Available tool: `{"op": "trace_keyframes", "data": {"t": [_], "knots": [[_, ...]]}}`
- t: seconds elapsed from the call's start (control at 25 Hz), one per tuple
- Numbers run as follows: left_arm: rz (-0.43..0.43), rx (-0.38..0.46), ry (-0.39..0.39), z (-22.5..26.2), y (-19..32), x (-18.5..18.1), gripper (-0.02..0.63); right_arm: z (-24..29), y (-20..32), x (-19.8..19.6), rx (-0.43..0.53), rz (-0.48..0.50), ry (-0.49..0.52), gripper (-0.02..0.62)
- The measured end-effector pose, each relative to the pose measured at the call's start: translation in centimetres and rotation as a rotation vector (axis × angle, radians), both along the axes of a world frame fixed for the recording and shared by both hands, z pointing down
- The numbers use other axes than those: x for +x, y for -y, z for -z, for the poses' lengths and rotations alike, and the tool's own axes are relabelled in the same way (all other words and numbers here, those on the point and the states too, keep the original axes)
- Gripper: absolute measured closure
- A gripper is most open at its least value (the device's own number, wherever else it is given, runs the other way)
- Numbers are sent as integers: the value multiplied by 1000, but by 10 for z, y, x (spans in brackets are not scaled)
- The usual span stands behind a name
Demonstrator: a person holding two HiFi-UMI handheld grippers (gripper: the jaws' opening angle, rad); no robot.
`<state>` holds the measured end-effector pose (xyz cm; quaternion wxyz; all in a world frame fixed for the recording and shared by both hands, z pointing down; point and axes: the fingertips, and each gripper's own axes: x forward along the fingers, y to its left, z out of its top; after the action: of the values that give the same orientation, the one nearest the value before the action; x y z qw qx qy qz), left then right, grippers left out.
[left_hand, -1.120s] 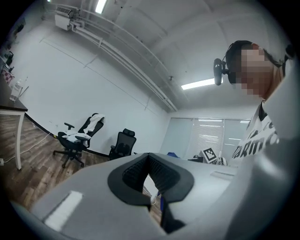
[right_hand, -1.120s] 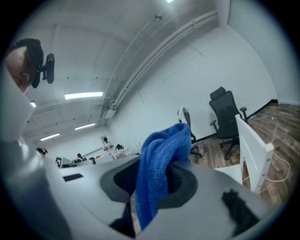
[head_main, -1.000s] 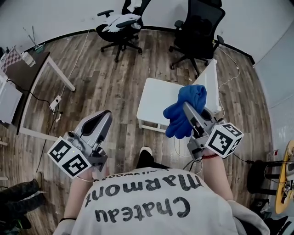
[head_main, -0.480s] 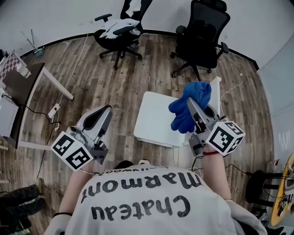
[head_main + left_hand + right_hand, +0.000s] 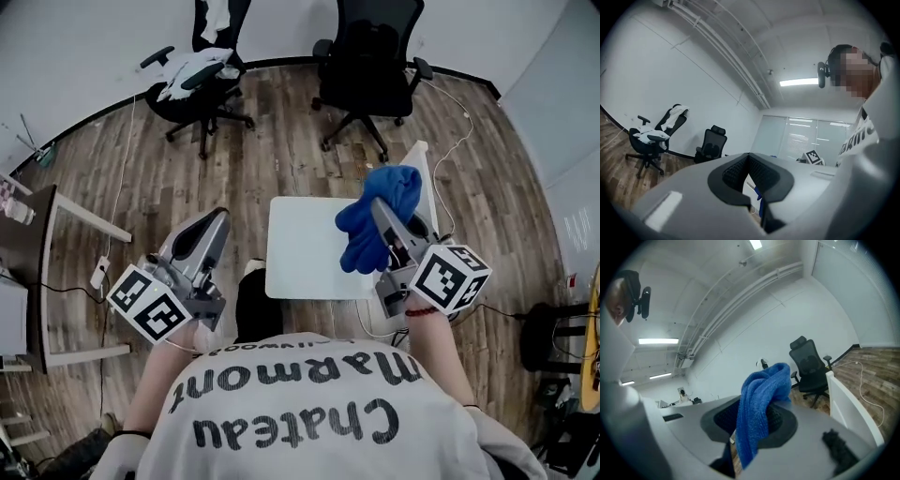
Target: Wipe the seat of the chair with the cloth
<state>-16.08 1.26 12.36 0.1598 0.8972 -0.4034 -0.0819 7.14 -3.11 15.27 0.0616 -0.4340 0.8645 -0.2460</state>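
Head view: a white square-seated chair (image 5: pixel 305 246) stands on the wooden plank floor (image 5: pixel 234 169) just ahead of the person, its seat bare. The right claw (image 5: pixel 379 210) hangs over the seat's right edge, pinching a bunched blue terry cloth (image 5: pixel 367 230). The left claw (image 5: pixel 216 225) hovers left of the seat, over the floor.

Left gripper view: its jaws are pressed together on nothing.

Right gripper view: the cloth drapes from between the jaws, clamped there, with the chair's back to the right.

The step looks like the approach, with wiping not yet begun. Next, lower the cloth onto the seat and sweep it across.
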Motion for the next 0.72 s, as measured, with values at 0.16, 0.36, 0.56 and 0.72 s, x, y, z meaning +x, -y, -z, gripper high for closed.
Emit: {"op": "trace_keyframes", "data": {"t": [0.16, 0.36, 0.56, 0.72], "knots": [[-88, -20, 2, -10, 48, 9, 600, -12, 24, 12, -33, -84, -16, 500], [-218, -40, 29, -14, 122, 22, 600, -25, 68, 22, -70, -216, -23, 499], [-377, -33, 73, -8, 194, 33, 600, -39, 104, 18, -104, -360, -33, 499], [-532, 0, 77, -14, 234, 56, 600, -48, 133, 13, -115, -408, 25, 500]]}}
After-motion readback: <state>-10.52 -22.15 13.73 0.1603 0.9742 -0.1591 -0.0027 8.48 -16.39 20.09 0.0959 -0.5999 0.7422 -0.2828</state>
